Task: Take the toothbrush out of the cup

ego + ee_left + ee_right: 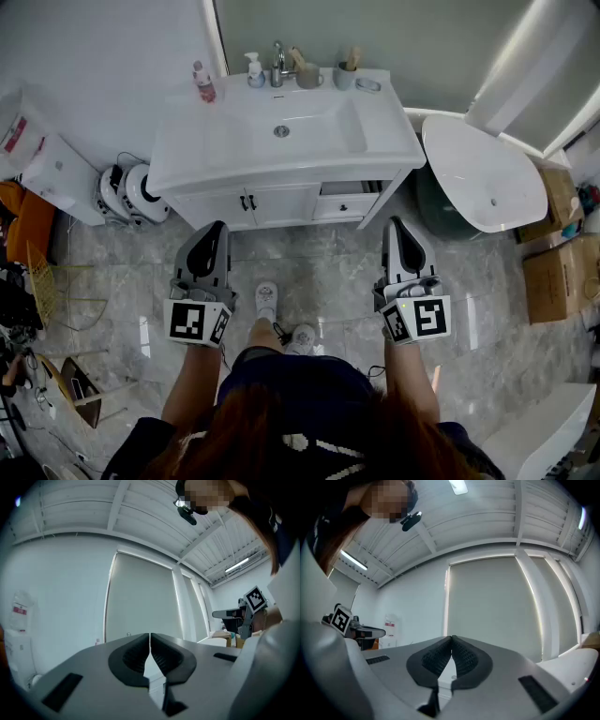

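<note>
I judge this the very start, with the reach not yet made. I stand back from the wide white vanity cabinet with its moulded basin (384,141), and nothing on its counter is near my tools. My left gripper (216,228), grey with a marker cube at its back, and my right gripper (398,223), its twin, are held side by side in front of me. Both lie roughly level and point at the cabinet front. In the left gripper view my fingers (161,656) are pressed together with nothing between them. The right gripper view shows the same, ribbed pads (464,657) meeting and empty.

The job sits at the back edge of the counter, right of the tap: a small grey-beige handled cup (308,78) and a blue-grey cup (345,75) just beside it, each with a pale slender toothbrush (297,58) standing in it. Which cup is meant I cannot tell. Next I must step in, lift one tool over the basin, part its fingers and close on a handle above the rim
</note>
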The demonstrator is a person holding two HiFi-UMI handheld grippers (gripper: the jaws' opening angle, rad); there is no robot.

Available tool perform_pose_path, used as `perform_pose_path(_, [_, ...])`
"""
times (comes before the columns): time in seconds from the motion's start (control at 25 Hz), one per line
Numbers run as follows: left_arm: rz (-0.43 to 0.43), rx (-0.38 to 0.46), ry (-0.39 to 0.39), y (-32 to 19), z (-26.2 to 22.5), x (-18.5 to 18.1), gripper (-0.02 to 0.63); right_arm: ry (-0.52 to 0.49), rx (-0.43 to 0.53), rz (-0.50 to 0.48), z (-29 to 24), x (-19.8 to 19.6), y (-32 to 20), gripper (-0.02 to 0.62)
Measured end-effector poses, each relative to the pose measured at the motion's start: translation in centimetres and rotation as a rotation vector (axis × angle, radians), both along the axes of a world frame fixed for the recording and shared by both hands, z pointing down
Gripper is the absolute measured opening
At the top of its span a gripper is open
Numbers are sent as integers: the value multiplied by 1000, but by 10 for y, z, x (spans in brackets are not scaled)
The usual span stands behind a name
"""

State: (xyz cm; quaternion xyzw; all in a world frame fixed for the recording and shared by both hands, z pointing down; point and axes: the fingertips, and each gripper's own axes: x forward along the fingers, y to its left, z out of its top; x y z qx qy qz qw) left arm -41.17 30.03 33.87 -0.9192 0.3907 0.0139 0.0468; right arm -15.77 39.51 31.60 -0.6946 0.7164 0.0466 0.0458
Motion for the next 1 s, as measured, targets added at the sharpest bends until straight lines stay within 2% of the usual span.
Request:
perform_pose_path(0.56, [11, 19, 9, -19, -9, -5, 26, -37, 25, 27, -5, -3, -9, 15])
perform_pose_path(0.8, [13, 8, -12, -61, -3, 8, 26, -40, 29, 68, -6, 5, -34, 14])
perform_pose_path(1.0, [47, 4, -2, -115, -7, 22, 26, -32, 24, 98, -10, 8, -77, 15])
